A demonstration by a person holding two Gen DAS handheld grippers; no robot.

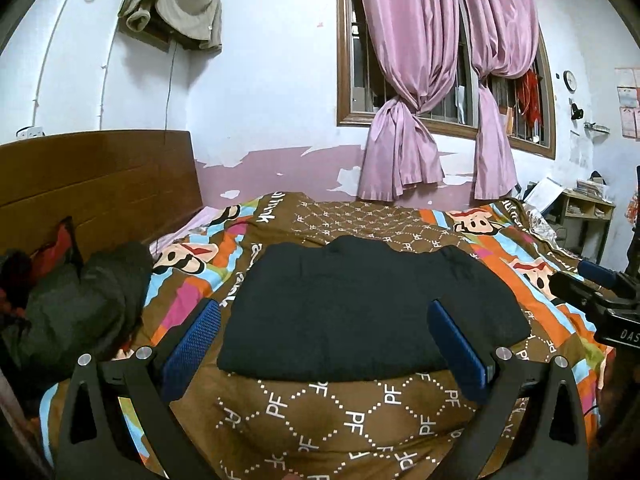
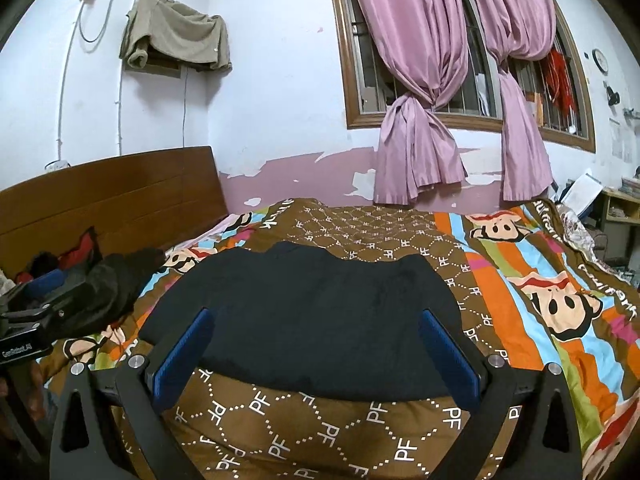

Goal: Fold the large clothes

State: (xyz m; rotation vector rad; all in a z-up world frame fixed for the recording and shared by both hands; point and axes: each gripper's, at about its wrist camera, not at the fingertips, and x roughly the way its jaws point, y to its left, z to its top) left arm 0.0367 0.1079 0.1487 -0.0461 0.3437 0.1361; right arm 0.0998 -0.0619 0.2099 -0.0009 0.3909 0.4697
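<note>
A dark, nearly black garment point(image 1: 360, 312) lies folded into a flat rectangle on the patterned bedspread point(image 1: 320, 408); it also shows in the right wrist view point(image 2: 312, 316). My left gripper point(image 1: 324, 316) is open and empty, held above the near edge of the garment, its blue pads either side of it. My right gripper point(image 2: 316, 326) is open and empty too, hovering over the garment's near edge. The right gripper shows at the right edge of the left wrist view point(image 1: 600, 296), and the left gripper at the left edge of the right wrist view point(image 2: 32, 312).
A heap of dark and red clothes point(image 1: 72, 292) lies at the left by the wooden headboard point(image 1: 96, 184). Pink curtains point(image 1: 416, 80) hang over the window behind the bed. A small shelf unit point(image 1: 584, 208) stands at the far right.
</note>
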